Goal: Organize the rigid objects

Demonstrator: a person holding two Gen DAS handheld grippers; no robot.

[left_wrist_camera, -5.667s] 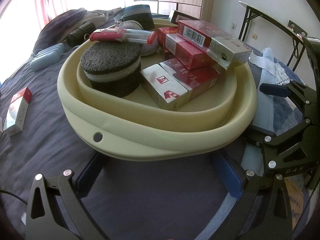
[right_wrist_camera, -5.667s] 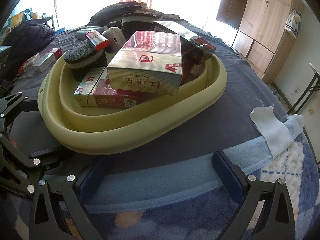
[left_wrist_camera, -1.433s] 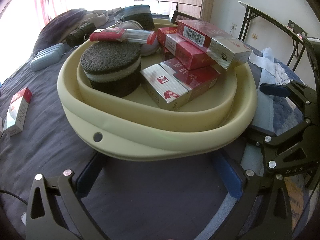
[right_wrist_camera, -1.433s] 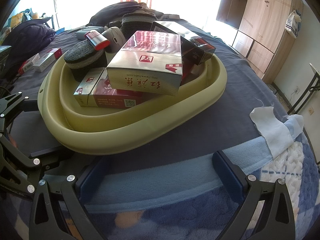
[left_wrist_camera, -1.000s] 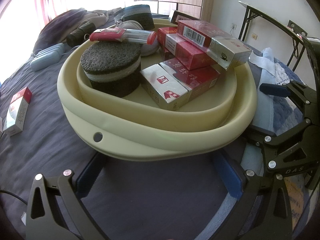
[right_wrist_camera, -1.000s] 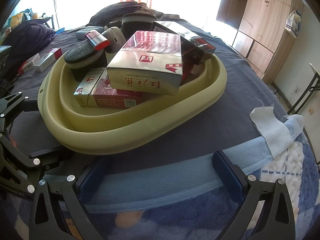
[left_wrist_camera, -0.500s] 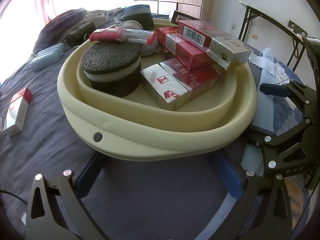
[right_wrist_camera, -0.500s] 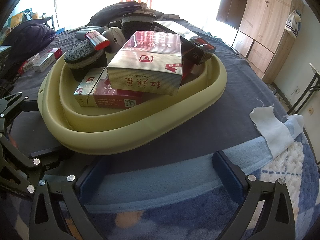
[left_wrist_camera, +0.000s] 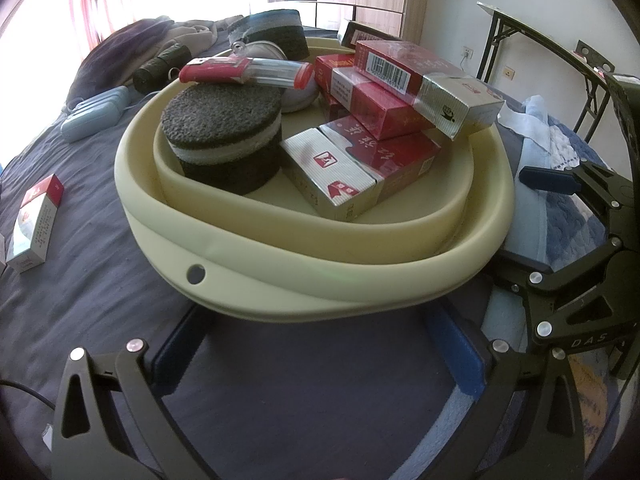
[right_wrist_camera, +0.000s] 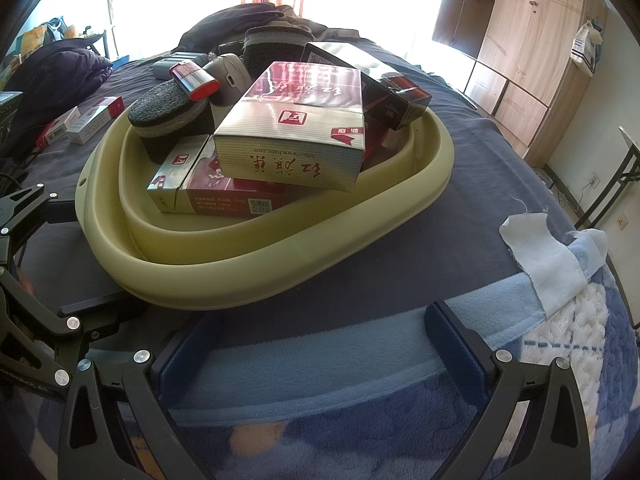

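Basin (left_wrist_camera: 304, 280) beyond both spread jaws

one pale yellow oval plastic basin (left_wrist_camera: 304, 280) sits on the bed. inside it i count one round dark sponge puck with a pale middle band (left_wrist_camera: 222, 136), one red-capped clear tube (left_wrist_camera: 244, 72) on top of it, one grey rounded case (right_wrist_camera: 228, 76), and at least five red-and-silver cigarette cartons (right_wrist_camera: 296, 128), plus one dark carton with a red end (right_wrist_camera: 384, 88). behind the basin stands one second dark round sponge (left_wrist_camera: 268, 32). outside lie two or three small red-and-white packs (right_wrist_camera: 86, 118), one pale blue ribbed case (left_wrist_camera: 94, 114) and one white cloth scrap (right_wrist_camera: 548, 248).
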